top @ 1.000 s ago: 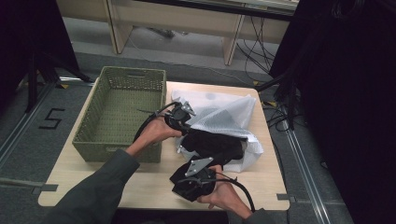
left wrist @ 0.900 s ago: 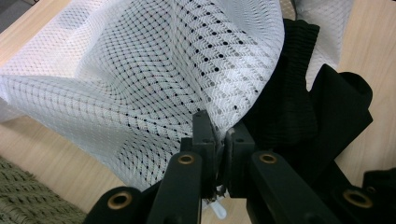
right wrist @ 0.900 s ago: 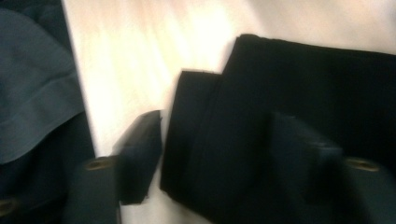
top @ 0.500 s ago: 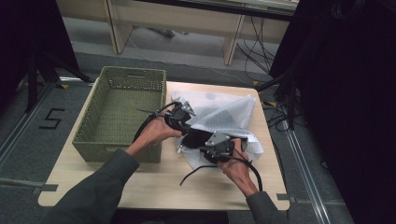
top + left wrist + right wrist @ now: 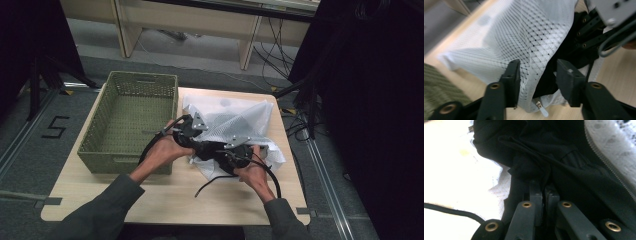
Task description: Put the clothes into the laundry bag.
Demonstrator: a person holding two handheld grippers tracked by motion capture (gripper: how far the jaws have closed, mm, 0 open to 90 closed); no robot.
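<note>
Tongs are being worked close together over the middle of the bench (image 5: 150, 200) in the high view: the left tongs (image 5: 192, 131) are sitting at the near-left edge of the white mesh bag (image 5: 240, 122), and the right tongs (image 5: 227, 152) are set just beside them, toward the person, over the black garment (image 5: 207, 149). A green basket (image 5: 130, 115) is standing just to the left of the left tongs, with bare bench toward the person.

From the left gripper view, the left tongs (image 5: 537, 75) are being held spread, with a fold of the mesh bag lying between the jaws; no clamping is being shown. A zipper pull (image 5: 541, 107) is hanging just below them, and the black garment is lying just beyond, toward the right tongs, inside the bag's mouth.

From the right gripper view, the right tongs (image 5: 543, 185) are being kept clenched on a bunched fold of the black garment, which is spreading away ahead of them. The bag's zipper edge (image 5: 606, 162) is running diagonally on the right.

By judgement, the coming move is turning on the bag's mouth lying directly ahead of the right tongs.
</note>
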